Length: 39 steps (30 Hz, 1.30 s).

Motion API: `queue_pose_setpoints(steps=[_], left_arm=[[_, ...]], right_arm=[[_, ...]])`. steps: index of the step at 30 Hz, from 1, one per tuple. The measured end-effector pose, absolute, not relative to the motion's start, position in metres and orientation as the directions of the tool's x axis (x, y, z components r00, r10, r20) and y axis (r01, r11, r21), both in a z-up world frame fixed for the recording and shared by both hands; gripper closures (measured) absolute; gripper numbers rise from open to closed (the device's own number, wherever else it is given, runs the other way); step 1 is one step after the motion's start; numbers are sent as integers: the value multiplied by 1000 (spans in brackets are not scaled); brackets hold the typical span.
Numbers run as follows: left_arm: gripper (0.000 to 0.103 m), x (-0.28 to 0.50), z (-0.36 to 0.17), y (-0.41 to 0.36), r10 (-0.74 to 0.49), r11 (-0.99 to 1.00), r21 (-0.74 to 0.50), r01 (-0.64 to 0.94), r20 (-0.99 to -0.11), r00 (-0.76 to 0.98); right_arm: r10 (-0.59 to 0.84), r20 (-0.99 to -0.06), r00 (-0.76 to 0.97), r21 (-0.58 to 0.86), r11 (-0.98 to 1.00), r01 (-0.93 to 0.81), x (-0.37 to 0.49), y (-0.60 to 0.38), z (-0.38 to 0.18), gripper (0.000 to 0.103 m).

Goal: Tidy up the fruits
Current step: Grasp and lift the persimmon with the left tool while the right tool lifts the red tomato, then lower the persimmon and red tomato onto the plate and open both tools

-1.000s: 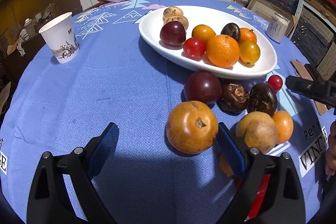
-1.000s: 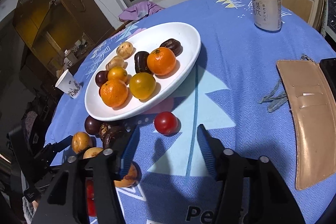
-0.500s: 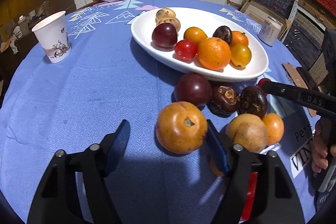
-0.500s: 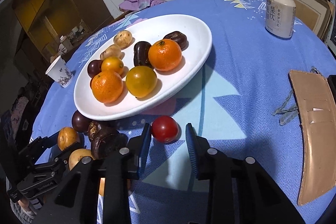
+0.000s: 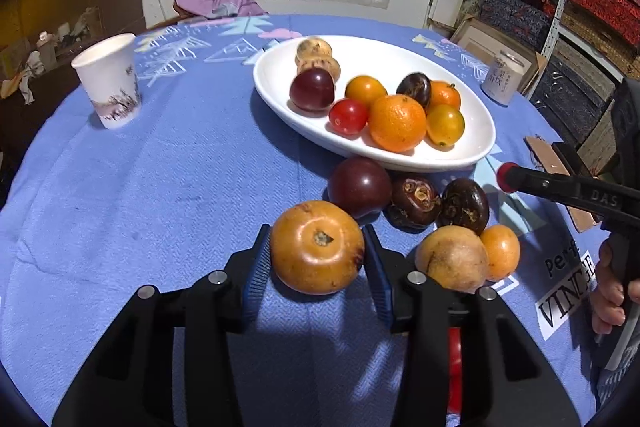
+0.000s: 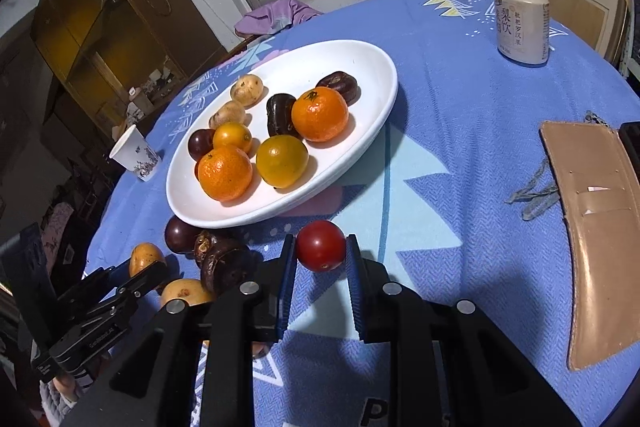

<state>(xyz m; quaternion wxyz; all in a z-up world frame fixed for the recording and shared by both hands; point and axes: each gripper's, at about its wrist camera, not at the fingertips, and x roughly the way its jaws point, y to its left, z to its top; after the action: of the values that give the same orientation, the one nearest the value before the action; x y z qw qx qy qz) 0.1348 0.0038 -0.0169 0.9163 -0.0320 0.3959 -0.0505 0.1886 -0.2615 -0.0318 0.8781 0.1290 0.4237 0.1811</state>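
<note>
My left gripper (image 5: 316, 231) has its jaws closing on a big orange-brown fruit (image 5: 318, 247) that sits on the blue cloth, and both blue pads touch its sides. My right gripper (image 6: 320, 241) is shut on a red cherry tomato (image 6: 320, 245) just in front of the white oval plate (image 6: 360, 67). The plate (image 5: 400, 163) holds several oranges, plums and brown fruits. Beside it lie a dark plum (image 5: 360, 187), two dark brown fruits (image 5: 416, 197), a tan fruit (image 5: 452, 259) and a small orange one (image 5: 500, 253).
A paper cup (image 5: 110, 81) stands at the far left. A drink can (image 6: 520, 21) stands at the back right. A tan wallet (image 6: 596, 211) lies along the right edge. A person's hand (image 5: 608, 291) holds the right gripper's handle.
Both pairs of jaws have come together from wide apart: the left around the orange-brown fruit, the right onto the cherry tomato. Neither fruit has left the cloth.
</note>
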Motion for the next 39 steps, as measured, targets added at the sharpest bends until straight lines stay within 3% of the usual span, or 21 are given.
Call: queue_pose_setpoints(steps=[6, 15, 31, 39], left_arm=[[59, 136, 10, 6, -130, 990, -123, 64, -665, 736], [59, 197, 39, -7, -179, 981, -180, 76, -664, 727], [59, 324, 25, -48, -164, 986, -139, 90, -728, 666], [59, 349, 6, -55, -145, 989, -99, 107, -747, 648]], right_arm=[[445, -635, 632, 409, 887, -214, 179, -275, -12, 78], [445, -644, 622, 394, 890, -230, 226, -257, 22, 78], [401, -691, 601, 358, 913, -198, 341, -221, 11, 78], [407, -706, 580, 370, 910, -187, 372, -217, -5, 78]])
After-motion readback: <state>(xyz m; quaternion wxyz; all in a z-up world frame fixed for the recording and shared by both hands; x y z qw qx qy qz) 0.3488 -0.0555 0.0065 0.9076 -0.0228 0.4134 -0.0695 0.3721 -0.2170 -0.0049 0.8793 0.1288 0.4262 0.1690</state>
